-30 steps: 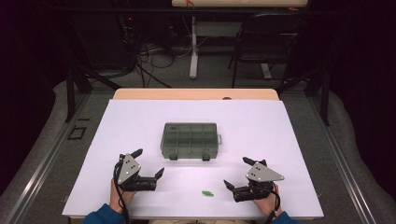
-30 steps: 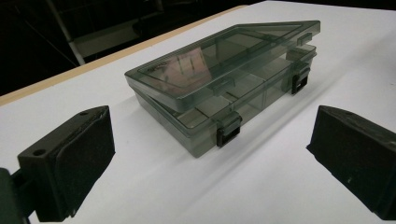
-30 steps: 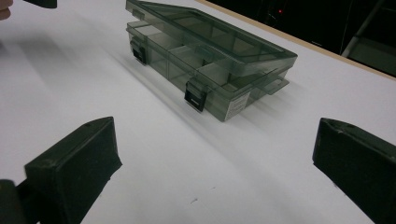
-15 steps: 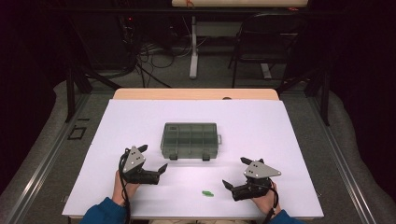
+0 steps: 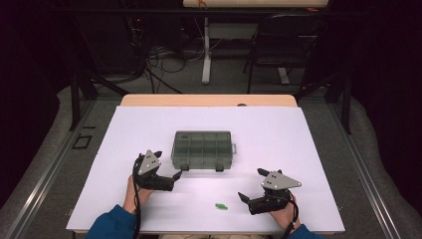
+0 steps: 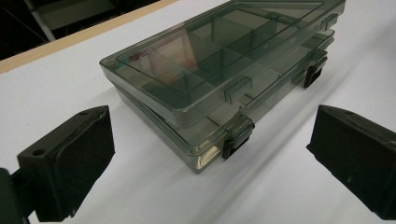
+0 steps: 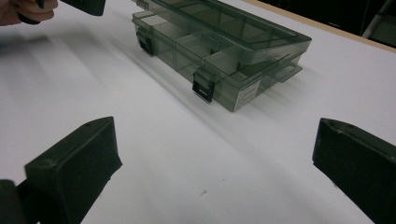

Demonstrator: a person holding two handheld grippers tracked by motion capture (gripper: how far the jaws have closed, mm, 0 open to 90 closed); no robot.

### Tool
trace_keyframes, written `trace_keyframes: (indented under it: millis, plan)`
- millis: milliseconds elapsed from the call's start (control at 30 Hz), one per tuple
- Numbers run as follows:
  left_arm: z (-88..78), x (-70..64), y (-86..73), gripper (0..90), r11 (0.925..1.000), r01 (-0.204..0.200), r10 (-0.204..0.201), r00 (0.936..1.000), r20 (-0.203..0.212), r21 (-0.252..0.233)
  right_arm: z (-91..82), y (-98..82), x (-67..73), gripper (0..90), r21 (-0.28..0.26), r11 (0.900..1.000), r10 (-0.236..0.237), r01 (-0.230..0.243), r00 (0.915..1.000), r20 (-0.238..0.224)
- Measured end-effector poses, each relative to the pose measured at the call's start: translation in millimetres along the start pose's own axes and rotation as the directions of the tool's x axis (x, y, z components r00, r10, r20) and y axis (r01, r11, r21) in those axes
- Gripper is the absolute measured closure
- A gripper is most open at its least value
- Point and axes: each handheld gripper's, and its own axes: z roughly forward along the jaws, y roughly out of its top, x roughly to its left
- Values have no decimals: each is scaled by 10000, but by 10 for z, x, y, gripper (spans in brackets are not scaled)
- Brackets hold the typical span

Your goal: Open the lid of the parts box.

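Lying flat, clear compartment box (image 5: pixel 203 149), long axis left-right, latches toward person

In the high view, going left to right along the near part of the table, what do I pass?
Left gripper → small green piece → right gripper. The organizer box lies farther back, between the two.

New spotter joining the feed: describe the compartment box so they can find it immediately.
On the white table, look to the middle, just ahead of the left tongs. The compartment box is flat, smoky see-through plastic with dividers inside and two dark latches on its near edge, far bigger than the small green piece.
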Motion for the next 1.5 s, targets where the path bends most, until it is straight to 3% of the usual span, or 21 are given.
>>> trace_keyframes:
  millis: [833, 1500]
  plan:
    - [236, 89, 25, 0, 9981, -245, 255, 9995, -167, 573, 24, 2, 5, 6, 209, 9998, 13, -10, 9999, -143]
    - [380, 157, 59, 1, 9969, -245, 262, 9994, -215, 746, 26, 6, 9, 11, 228, 9997, -92, 97, 9997, -211]
